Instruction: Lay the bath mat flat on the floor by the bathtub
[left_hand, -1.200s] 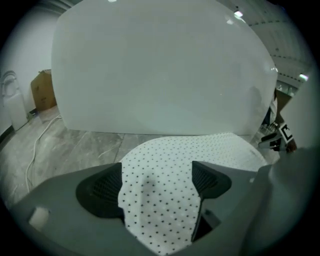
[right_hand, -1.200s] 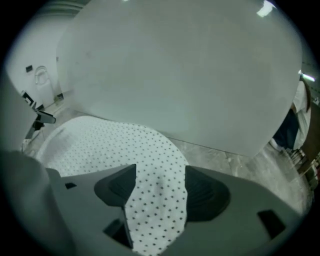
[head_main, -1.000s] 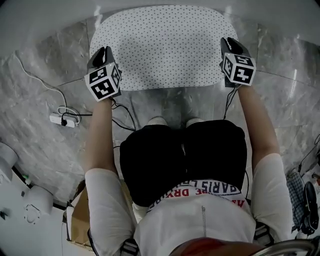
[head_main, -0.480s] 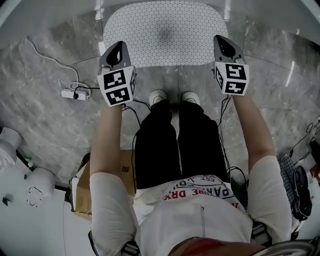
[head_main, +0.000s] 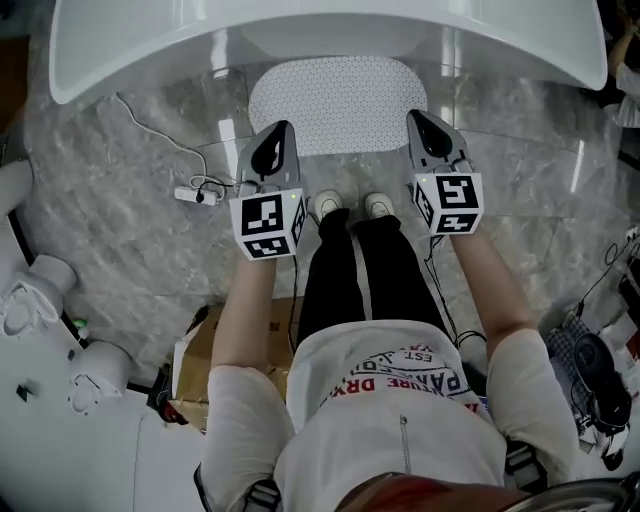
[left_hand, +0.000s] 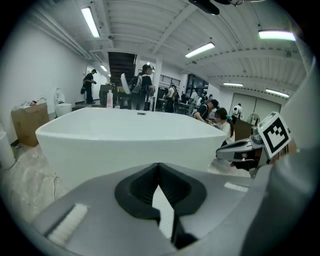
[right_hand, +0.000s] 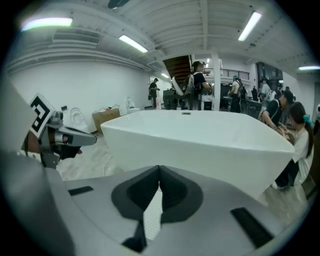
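**A:** Where is the bath mat (head_main: 338, 90)?

**B:** It lies spread on the marble floor (head_main: 130, 240), its far edge just beside the bathtub (head_main: 320, 30). The person's shoes (head_main: 327, 205) stand just short of its near edge. It looks flat, with no fold that I can see.

**A:** And the jaws?

**B:** The left gripper (left_hand: 159, 167) and the right gripper (right_hand: 160, 172) both have their jaws pressed together on nothing. Each is held up well above the mat, one on either side.

**A:** So what's left to do?

**B:** I'd say only a check. Look along the near edge and the corners. If one is lifted, pinch it right at the rim and draw it outward, low to the floor, so the rest doesn't shift.

**A:** Is anything in the way?

**B:** Not on the mat. A power strip (head_main: 192, 195) with its cable lies on the floor to the left, clear of the mat but close enough to trip on. A cardboard box (head_main: 190, 370) sits behind the person, and white fixtures (head_main: 40, 290) stand further left.
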